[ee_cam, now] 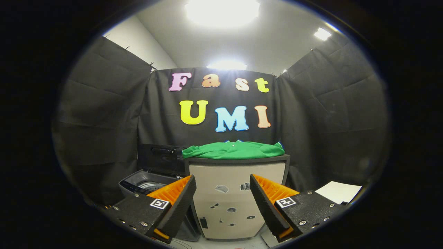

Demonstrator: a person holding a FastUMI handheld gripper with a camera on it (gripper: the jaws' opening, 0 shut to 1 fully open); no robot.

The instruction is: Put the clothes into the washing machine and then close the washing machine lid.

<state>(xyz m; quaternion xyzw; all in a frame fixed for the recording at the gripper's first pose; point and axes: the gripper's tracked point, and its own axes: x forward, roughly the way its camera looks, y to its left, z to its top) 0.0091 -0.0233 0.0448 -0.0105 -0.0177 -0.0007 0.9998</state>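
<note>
Clothes: one green garment (234,150), lying spread flat on top of a beige cabinet (237,193), beyond the fingers and well apart from them. Not in the washer.

Near to far:
- gripper (223,188) held low, fingers spread wide, nothing between them, touching nothing. Gap between the tips frames the cabinet's front face. Each finger carries a small square marker tag on its upper side.
- Beige cabinet stands straight ahead of the fingers, dark top slab, rounded front panel with several small stickers scattered across it. Stickers too small to make out.
- white sheet (338,192) lies flat off to the right, past the right finger, beside the cabinet. Can't tell what it rests on.
- washing machine (147,185) sits left of the cabinet, just beside it, partly hidden behind the left finger. Grey top-loader, lid (161,157) up: dark panel standing upright at the back with a bar handle across it. Drum opening visible under the lid, ribbed rim showing. Can't see into the drum from here.
- Green garment on the cabinet top, edges draping slightly over the front lip on left and right. Collar area looks to be near the middle, a small button-like dot there.
- Behind it all, black cloth wall on three sides, white ceiling with bright lights (221,12) above.
</note>
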